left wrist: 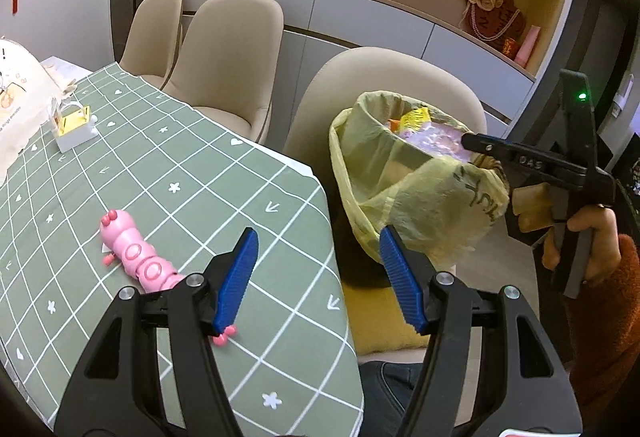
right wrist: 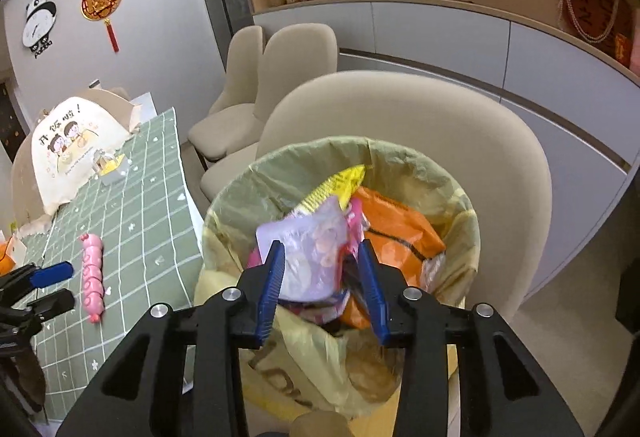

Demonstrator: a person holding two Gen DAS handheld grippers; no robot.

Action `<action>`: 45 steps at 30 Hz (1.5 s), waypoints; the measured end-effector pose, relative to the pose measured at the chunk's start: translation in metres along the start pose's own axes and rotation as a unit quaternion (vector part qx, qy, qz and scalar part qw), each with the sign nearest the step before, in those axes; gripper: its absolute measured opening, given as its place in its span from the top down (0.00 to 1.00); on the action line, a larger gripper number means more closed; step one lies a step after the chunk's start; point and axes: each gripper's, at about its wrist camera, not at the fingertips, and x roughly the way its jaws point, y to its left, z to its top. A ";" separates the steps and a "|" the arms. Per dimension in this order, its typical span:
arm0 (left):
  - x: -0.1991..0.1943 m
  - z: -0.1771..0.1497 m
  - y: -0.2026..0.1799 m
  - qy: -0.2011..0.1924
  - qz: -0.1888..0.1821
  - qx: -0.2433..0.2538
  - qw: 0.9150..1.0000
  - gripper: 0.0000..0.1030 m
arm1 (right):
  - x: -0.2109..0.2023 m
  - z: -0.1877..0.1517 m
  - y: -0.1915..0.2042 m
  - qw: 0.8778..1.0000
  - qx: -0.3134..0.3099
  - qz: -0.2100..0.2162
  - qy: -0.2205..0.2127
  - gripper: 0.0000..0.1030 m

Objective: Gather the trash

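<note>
A bin lined with a yellow bag (right wrist: 460, 213) stands on a beige chair beside the table and holds an orange wrapper (right wrist: 400, 225) and a yellow wrapper (right wrist: 340, 181). My right gripper (right wrist: 320, 245) hangs over the bin's mouth with its jaws apart. A lilac wrapper (right wrist: 316, 265) lies loose between them on top of the trash. In the left wrist view the bin (left wrist: 360, 141) is at right, with the right gripper (left wrist: 472, 141) over its rim. My left gripper (left wrist: 318, 237) is open and empty over the table's edge, next to a pink caterpillar toy (left wrist: 136, 257).
A green checked tablecloth (left wrist: 180, 165) covers the table. On it stand a white box with a yellow item (left wrist: 74, 125) and a cream food cover (right wrist: 68, 153). Two more beige chairs (left wrist: 224, 49) line the far side. A person's hand in an orange sleeve (left wrist: 592, 237) holds the right gripper.
</note>
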 end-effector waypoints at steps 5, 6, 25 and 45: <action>-0.008 -0.005 -0.007 -0.008 0.003 0.006 1.000 0.42 | -0.005 -0.009 -0.004 1.000 0.013 -0.006 -0.007 0.64; -0.009 -0.006 -0.008 -0.010 0.005 0.008 1.000 0.42 | -0.010 -0.011 -0.004 1.000 0.016 -0.002 -0.012 0.64; -0.080 -0.083 0.015 -0.040 0.133 -0.007 0.990 0.30 | -0.114 -0.123 0.124 0.997 -0.033 0.047 -0.051 0.64; -0.101 -0.096 0.006 -0.024 0.130 -0.019 0.991 0.30 | -0.125 -0.150 0.173 0.999 -0.048 -0.004 -0.022 0.64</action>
